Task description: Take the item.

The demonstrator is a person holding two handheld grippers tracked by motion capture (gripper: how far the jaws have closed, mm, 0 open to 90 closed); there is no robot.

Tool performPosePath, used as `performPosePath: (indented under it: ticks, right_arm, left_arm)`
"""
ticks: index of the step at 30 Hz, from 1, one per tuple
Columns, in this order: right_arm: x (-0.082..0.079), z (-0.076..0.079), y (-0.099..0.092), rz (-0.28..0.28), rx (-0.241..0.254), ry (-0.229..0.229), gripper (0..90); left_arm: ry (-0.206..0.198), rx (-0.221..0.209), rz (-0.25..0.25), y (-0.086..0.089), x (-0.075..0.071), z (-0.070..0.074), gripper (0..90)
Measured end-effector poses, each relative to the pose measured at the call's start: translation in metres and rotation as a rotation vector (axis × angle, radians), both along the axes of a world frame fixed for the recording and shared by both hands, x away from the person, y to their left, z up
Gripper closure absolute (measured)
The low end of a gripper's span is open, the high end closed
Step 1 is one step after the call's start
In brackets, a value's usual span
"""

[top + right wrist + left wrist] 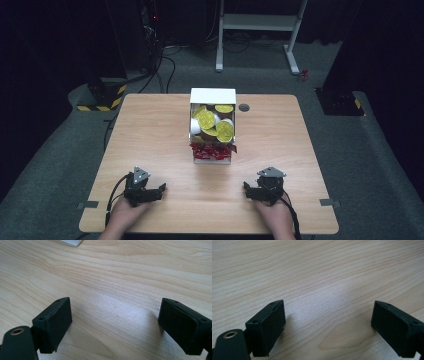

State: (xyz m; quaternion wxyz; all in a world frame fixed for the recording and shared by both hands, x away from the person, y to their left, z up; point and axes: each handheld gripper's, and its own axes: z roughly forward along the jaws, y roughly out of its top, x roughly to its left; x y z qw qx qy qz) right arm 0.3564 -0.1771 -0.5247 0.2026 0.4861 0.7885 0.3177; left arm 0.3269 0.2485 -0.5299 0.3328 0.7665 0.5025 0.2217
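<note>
Both grippers, left (pixel 161 189) and right (pixel 246 187), spread, empty, on pale wood table (pixel 150 135); dark room beyond.

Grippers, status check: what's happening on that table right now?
Left gripper open, holding nothing, low over the table. Right gripper open, likewise. White box of yellow-lidded cups and red wrappers sits mid-table, untouched. Nothing between grippers and box.
</note>
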Motion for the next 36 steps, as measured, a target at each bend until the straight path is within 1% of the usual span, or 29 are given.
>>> performPosePath:
  ticks: [8, 34, 36]
  right_arm:
    - [-0.0027, -0.0004, 0.0007, -0.017, 0.006, -0.001, 11.4]
    - [-0.0033, -0.0003, 0.0011, -0.021, 0.003, -0.002, 11.4]
    - [-0.0033, -0.0003, 0.0011, -0.021, 0.003, -0.002, 11.4]
  left_arm:
    - [0.003, 0.001, -0.001, 0.0001, -0.0001, 0.0001, 12.4]
    - [0.004, 0.005, -0.006, 0.0006, 0.0, 0.0004, 12.4]
    - [0.001, -0.001, -0.001, 0.0001, 0.0, 0.0, 12.4]
